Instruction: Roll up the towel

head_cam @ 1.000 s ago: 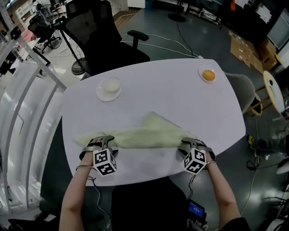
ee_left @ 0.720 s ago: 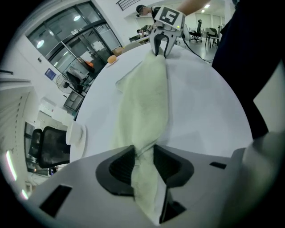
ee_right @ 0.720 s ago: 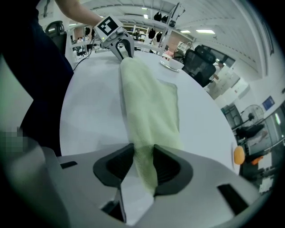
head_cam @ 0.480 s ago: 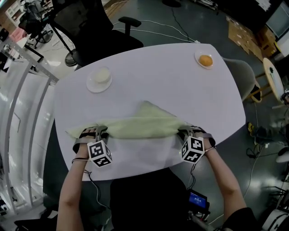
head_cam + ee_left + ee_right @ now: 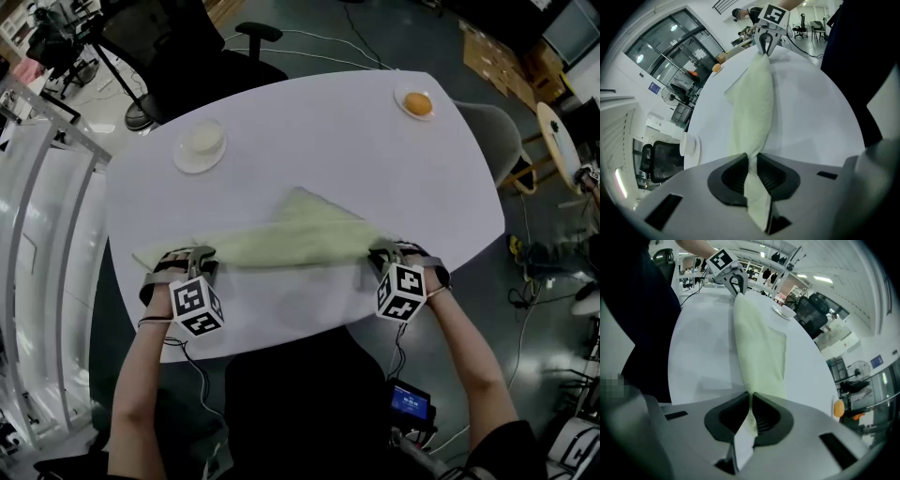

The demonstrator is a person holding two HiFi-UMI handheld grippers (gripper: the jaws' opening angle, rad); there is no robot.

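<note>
Head view: set high over the near edge of the white rounded table (image 5: 309, 131), facing steeply down. It is far enough off to take in the whole top.

Left gripper view: rides on the left gripper (image 5: 752, 161), low and close over the tabletop. It looks along the pale green cloth towel (image 5: 752, 103) to the right gripper (image 5: 765, 47).

Right gripper view: the mirror case, facing back at the left gripper.

Shared by all three views: the towel, the tabletop and the white cup on a saucer (image 5: 202, 141).
</note>
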